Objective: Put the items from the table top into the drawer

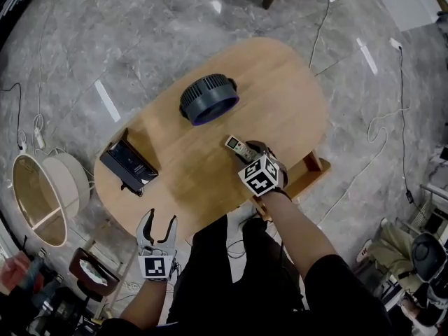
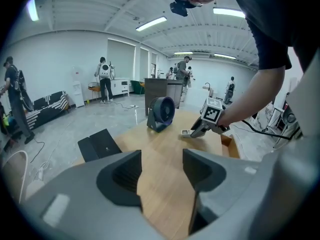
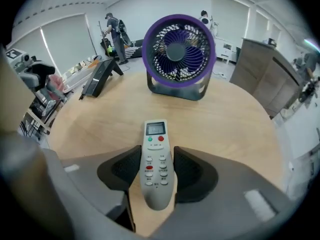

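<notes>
A pale grey remote [image 3: 156,164] with a small screen lies between the jaws of my right gripper [image 3: 156,173], whose pads press both its sides just above the wooden table [image 1: 280,82]. In the head view the remote [image 1: 236,145] pokes out ahead of that gripper [image 1: 246,152] near the table's right front. A dark round fan [image 1: 207,100] stands at the middle back. A black flat device [image 1: 128,165] lies at the left end. My left gripper [image 1: 157,228] hangs open and empty off the table's near edge. An open wooden drawer [image 1: 310,172] juts out at the right.
A round white basket [image 1: 43,193] stands on the floor left of the table. Cables [image 1: 364,152] trail over the grey floor on the right. A dark cabinet [image 2: 162,89] and several people stand far behind the table.
</notes>
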A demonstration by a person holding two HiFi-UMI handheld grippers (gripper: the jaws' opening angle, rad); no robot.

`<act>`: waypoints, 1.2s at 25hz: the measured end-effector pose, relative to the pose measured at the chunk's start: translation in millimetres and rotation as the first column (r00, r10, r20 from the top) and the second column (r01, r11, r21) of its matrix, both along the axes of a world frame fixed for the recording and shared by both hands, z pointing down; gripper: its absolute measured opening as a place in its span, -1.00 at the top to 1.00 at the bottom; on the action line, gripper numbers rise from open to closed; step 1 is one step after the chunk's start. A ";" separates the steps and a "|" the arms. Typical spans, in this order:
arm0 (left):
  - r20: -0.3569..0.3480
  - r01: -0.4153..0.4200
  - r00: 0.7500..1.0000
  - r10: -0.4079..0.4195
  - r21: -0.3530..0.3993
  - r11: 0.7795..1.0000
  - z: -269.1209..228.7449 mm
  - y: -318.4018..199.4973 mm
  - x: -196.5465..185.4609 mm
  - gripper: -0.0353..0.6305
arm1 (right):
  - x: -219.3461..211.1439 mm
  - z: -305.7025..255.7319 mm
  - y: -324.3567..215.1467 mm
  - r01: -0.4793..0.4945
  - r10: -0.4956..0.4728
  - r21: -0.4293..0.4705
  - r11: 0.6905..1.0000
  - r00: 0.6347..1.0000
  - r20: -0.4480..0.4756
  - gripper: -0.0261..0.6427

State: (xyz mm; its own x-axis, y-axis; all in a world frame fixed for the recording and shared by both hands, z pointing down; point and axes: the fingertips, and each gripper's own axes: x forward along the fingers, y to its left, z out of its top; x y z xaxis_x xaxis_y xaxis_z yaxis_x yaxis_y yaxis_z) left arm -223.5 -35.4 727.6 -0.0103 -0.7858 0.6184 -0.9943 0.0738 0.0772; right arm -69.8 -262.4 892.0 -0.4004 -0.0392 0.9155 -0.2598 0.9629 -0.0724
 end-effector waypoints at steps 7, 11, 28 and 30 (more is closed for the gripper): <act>0.006 -0.090 0.996 0.090 0.004 0.996 -2.4 -21.5 25.4 0.10 | 50.3 -12.6 -11.8 -0.121 0.121 0.016 0.992 0.992 0.030 0.23; 0.007 -0.147 0.989 0.147 -0.011 0.989 2.4 -27.3 38.0 0.10 | 78.5 -24.2 -16.3 -0.212 0.210 0.033 0.977 0.975 0.068 0.23; 0.034 -0.301 0.952 0.303 -0.041 0.953 3.1 -45.3 100.3 0.10 | 274.4 -8.1 -14.5 -0.655 0.653 -0.010 0.756 0.753 0.081 0.23; 0.024 -0.300 0.953 0.302 -0.064 0.952 5.0 -41.1 107.6 0.10 | 289.3 3.8 -8.8 -0.678 0.678 -0.023 0.735 0.733 0.051 0.23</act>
